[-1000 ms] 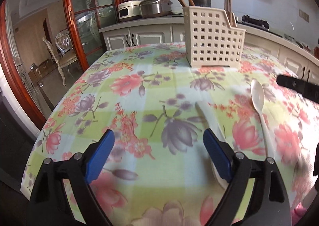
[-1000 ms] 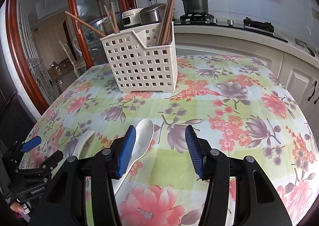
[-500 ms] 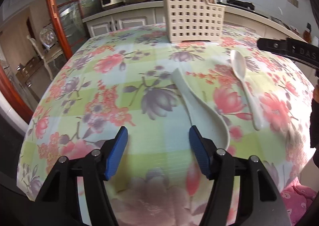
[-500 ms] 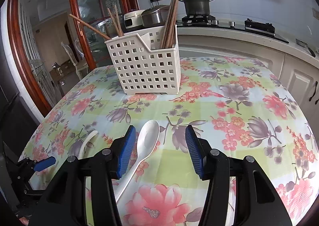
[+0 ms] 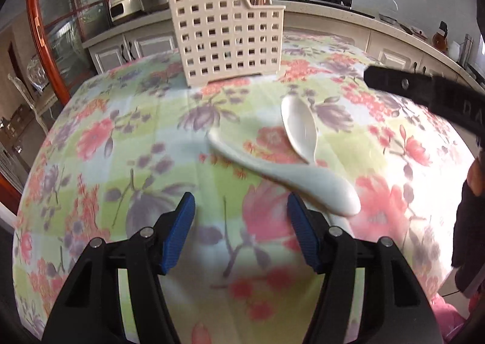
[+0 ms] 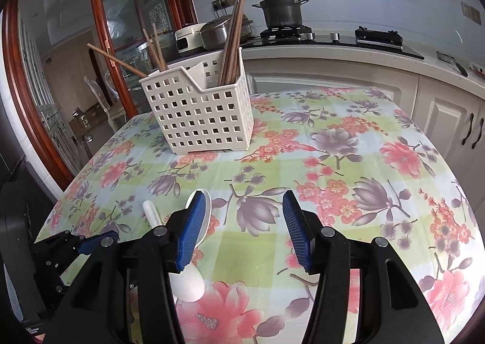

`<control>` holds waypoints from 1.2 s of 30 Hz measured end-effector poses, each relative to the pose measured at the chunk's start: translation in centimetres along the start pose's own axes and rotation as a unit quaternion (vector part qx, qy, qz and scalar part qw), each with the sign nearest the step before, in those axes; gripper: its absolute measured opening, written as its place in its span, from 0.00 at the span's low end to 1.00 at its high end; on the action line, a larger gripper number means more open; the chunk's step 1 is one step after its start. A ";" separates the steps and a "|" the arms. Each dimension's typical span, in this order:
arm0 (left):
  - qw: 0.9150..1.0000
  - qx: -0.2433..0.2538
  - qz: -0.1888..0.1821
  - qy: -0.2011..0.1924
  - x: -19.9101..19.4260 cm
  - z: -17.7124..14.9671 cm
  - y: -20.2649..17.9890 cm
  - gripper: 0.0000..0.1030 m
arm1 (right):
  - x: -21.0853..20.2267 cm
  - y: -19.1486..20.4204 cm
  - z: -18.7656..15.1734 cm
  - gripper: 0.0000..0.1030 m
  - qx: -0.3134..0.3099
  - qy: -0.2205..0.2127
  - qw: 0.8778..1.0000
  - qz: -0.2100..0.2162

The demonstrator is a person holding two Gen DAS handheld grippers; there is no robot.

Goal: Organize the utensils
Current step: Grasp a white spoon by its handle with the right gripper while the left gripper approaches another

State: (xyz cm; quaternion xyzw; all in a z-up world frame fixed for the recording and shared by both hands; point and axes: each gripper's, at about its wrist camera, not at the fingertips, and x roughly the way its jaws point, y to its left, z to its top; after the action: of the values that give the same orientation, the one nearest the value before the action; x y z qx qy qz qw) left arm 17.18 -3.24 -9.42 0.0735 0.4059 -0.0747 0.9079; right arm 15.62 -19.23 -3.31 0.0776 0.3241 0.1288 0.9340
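The left gripper (image 5: 241,218) has swung toward the spoons, its ribbed blue jaws narrowed but spread over bare cloth. The right gripper (image 6: 241,219) gapes, empty. Two glossy white spoons (image 5: 298,128) cross on the floral tablecloth (image 5: 121,146); beyond, a perforated cream caddy (image 6: 197,113) holds wooden chopsticks (image 6: 232,40)

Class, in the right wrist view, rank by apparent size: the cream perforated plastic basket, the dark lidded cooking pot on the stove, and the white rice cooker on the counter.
1. Cream perforated plastic basket, largest, though nearest the camera.
2. Dark lidded cooking pot.
3. White rice cooker, partly hidden, so only roughly smaller than the pot.
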 end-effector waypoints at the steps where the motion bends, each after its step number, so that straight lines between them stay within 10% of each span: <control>1: 1.000 0.000 -0.001 -0.004 0.0 0.5 -0.1 0.60 | 0.1 -0.2 0.0 0.50 0.003 0.001 1.000 -0.001; 24: 0.999 -0.028 -0.003 0.018 2.1 1.5 1.5 0.59 | 1.4 -0.2 -0.9 0.50 -0.009 0.029 0.999 0.008; 36: 0.997 -0.075 -0.013 0.021 1.1 -0.1 4.2 0.58 | 6.8 5.2 -1.3 0.49 -0.077 0.124 0.989 0.034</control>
State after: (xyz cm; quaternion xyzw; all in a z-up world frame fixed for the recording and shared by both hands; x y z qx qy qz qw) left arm 18.64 0.80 -10.04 0.0014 0.4304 -0.0538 0.9010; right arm 19.03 -12.24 -7.12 0.0000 0.4240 0.1936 0.8847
